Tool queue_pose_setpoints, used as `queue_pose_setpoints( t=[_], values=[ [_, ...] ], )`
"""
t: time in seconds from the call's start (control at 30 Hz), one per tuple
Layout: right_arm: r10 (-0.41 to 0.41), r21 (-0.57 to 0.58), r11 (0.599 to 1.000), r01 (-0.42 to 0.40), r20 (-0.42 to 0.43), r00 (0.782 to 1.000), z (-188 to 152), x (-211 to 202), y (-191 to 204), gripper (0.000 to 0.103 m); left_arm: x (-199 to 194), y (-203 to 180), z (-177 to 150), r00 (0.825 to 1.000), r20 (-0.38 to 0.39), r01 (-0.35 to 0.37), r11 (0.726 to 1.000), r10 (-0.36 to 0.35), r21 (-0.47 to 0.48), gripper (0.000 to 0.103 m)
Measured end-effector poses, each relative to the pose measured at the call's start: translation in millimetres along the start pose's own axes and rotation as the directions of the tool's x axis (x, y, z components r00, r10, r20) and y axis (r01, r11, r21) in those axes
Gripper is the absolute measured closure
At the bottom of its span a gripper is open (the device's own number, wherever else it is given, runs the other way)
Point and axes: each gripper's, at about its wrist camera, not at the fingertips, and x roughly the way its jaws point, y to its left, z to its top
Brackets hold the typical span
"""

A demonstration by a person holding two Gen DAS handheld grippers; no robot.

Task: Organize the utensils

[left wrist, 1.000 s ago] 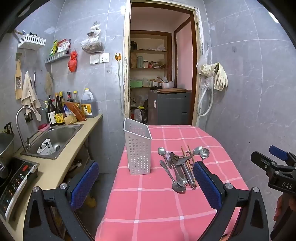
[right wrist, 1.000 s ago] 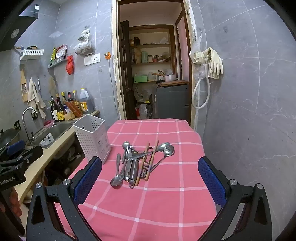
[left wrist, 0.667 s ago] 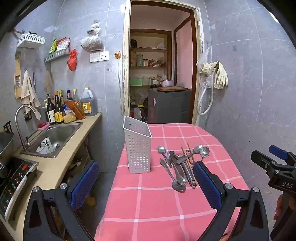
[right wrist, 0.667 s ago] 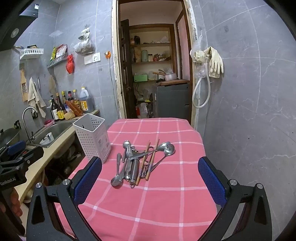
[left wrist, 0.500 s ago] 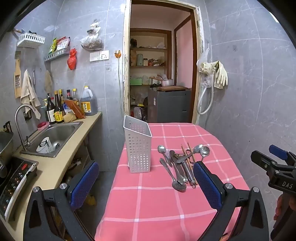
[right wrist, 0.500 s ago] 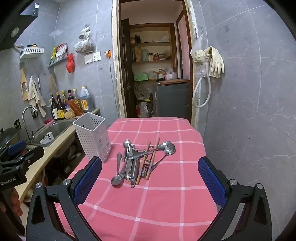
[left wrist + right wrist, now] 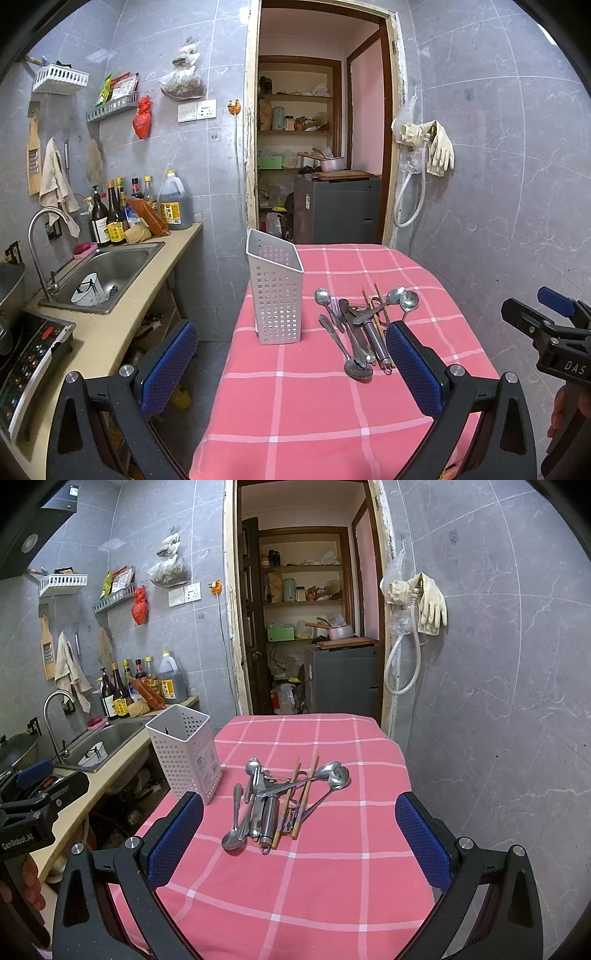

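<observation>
Right now both grippers are hovering wide apart and holding nothing: the left gripper (image 7: 288,363) is spreading its blue mesh-textured pads (image 7: 168,363) over the table's near left edge, and the right gripper (image 7: 299,834) is gaping above the pink checked tablecloth (image 7: 314,886). Just ahead, a loose pile of utensils (image 7: 280,801) is lying mid-table: shiny steel spoons, a ladle, a cylindrical-handled tool and wooden chopsticks, overlapping one another. Left of the pile, near the cloth's edge, a white perforated plastic caddy (image 7: 275,290) is standing upright, its contents unclear. Bare cloth is stretching around the pile towards the near and right edges.
</observation>
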Motion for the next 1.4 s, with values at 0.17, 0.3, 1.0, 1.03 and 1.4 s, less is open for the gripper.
queue_pose_setpoints(
  t=[0.17,0.3,1.0,1.03,1.4],
  values=[
    [-0.001,0.001,1.000,0.001,0.001,1.000,-8.1,2.9,7.7,0.001,0.8,-1.2,1.5,1.000,-0.001,0.000,1.000,0.000,0.000,0.000],
    [-0.001,-0.001,1.000,0.001,0.004,1.000,-6.7,3.1,6.7,0.001,1.2,-0.4,1.1,1.000,0.000,0.000,1.000,0.000,-0.001,0.000],
    [-0.003,-0.005,1.000,0.003,0.006,1.000,-1.6,0.9,3.5,0.001,0.5,-1.7,1.6,1.000,0.001,0.000,1.000,0.000,0.002,0.000],
    [-0.002,-0.006,1.000,0.002,0.006,1.000,-1.5,0.8,3.3,0.001,0.3,-1.8,1.7,1.000,0.001,-0.001,1.000,0.001,0.002,0.000],
    [-0.007,-0.006,1.000,0.007,0.011,1.000,0.0,-1.6,3.9,0.001,-3.7,-6.6,1.9,1.000,0.010,0.004,1.000,-0.005,0.017,0.000]
  ],
)
